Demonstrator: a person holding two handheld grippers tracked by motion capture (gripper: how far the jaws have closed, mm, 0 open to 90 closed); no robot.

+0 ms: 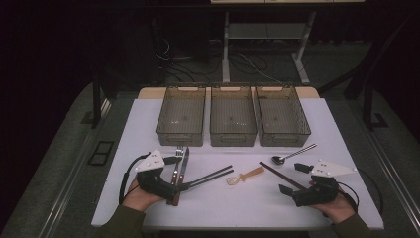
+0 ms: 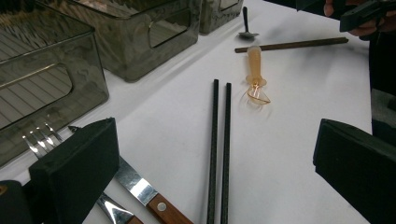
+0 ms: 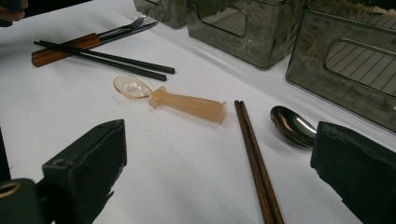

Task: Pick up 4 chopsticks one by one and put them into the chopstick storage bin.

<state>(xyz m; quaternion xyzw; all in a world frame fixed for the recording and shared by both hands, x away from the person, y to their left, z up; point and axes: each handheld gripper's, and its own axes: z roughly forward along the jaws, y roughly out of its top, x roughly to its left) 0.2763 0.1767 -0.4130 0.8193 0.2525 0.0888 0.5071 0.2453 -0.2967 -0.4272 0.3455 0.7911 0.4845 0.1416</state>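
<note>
The black chopsticks (image 2: 219, 154) lie side by side on the white bench (image 1: 148, 119), running up the middle of the left gripper view between the wide-open jaws of the left hand-held gripper (image 2: 210, 163), which holds nothing. In the high view that left hand-held gripper (image 1: 173, 174) sits at the lower left of the frame, right by the chopsticks' near ends and over the wooden-handled knife (image 2: 140, 189) and fork (image 2: 39, 140). To do this pick well, I judge the jaws should come down square across both sticks, clear of the knife, so the pair lifts together without fanning apart. At the lower right, the right hand-held gripper (image 1: 296, 178) also stands wide and empty beside the brown chopsticks (image 3: 257, 163). The right gripper view shows the steel spoon (image 3: 292, 126) tucked just behind one jaw, and the amber spoon (image 3: 177, 100) with its clear bowl. The high view alone takes in all three bins (image 1: 233, 136) in a row at the top.
</note>
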